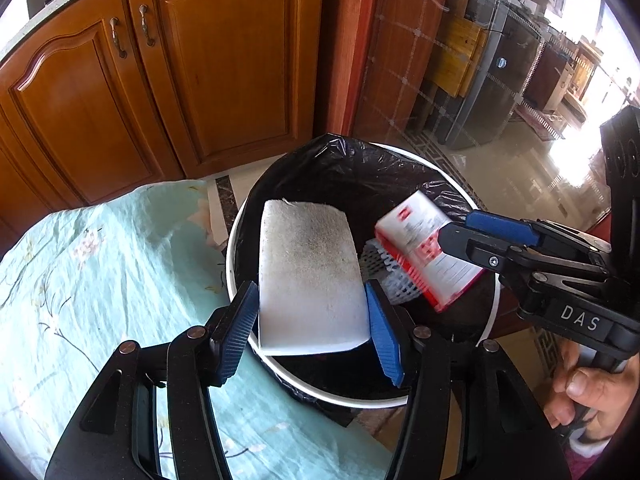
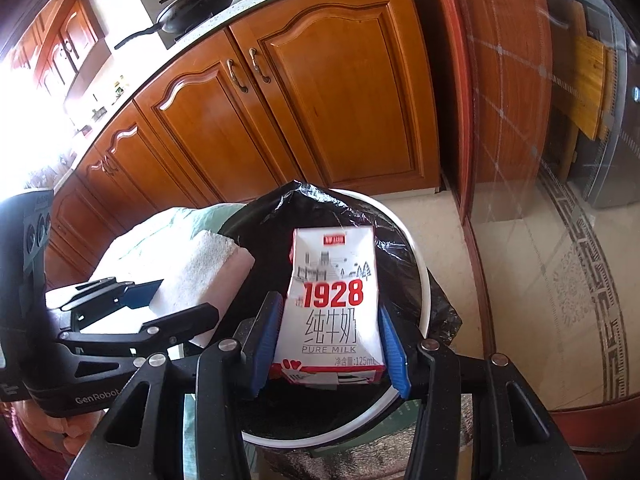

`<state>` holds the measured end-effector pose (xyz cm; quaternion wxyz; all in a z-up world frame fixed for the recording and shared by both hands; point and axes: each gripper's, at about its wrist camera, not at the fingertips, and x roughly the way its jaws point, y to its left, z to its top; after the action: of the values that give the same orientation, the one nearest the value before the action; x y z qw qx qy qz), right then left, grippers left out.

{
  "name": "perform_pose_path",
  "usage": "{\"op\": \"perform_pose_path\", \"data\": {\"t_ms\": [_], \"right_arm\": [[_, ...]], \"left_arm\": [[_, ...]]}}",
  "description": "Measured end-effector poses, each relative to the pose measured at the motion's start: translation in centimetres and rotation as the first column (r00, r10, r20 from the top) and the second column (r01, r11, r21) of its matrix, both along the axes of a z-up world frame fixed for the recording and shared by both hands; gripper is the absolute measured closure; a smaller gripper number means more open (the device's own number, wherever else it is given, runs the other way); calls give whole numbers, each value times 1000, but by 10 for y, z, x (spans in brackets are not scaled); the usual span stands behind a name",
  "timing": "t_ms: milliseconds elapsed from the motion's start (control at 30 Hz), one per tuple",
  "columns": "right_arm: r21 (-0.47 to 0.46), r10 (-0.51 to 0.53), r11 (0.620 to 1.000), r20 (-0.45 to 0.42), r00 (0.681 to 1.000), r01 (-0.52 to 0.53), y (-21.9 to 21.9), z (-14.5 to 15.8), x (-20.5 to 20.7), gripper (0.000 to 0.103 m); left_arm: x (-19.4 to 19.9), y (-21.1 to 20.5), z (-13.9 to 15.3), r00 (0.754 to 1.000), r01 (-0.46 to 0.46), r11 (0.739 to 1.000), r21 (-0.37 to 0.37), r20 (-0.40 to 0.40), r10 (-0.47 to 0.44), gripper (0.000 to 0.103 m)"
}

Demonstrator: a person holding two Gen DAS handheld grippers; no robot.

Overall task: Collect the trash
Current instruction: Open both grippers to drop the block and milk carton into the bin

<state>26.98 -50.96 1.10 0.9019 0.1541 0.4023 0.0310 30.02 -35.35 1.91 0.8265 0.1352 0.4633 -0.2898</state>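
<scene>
A white bin with a black liner (image 1: 340,168) stands beside the table; it also shows in the right wrist view (image 2: 420,264). My left gripper (image 1: 312,320) is shut on a white foam block (image 1: 308,272) and holds it over the bin's mouth; the block also shows in the right wrist view (image 2: 200,272). My right gripper (image 2: 328,340) is shut on a white and red milk carton (image 2: 336,304) marked 1928, held over the bin. The carton also shows in the left wrist view (image 1: 424,248). White foam netting (image 1: 384,276) lies inside the bin.
A table with a light green floral cloth (image 1: 100,280) sits left of the bin. Wooden kitchen cabinets (image 1: 180,80) stand behind. A glass door (image 1: 480,80) and tiled floor (image 2: 540,280) lie to the right. A wok (image 2: 196,8) rests on the counter.
</scene>
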Motion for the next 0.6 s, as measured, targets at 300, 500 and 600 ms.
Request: {"op": "perform_pose_path", "data": {"t_ms": [300,500,600], "right_arm": [[26,-17,1000,10,1000,17,-4,1,-9,54],[32,-20,999,21,1000,19,0,6,-17,54],[41,-16,999,31,999,14,3,8,-23,54]], "left_arm": [[-7,7,2,1000,-1,1000,-2,14,1,48],[-14,25,2,1000,-26,1000,-17,3,26,48],[-19,37,3,999,-46,998,-34,-1,46,48]]}}
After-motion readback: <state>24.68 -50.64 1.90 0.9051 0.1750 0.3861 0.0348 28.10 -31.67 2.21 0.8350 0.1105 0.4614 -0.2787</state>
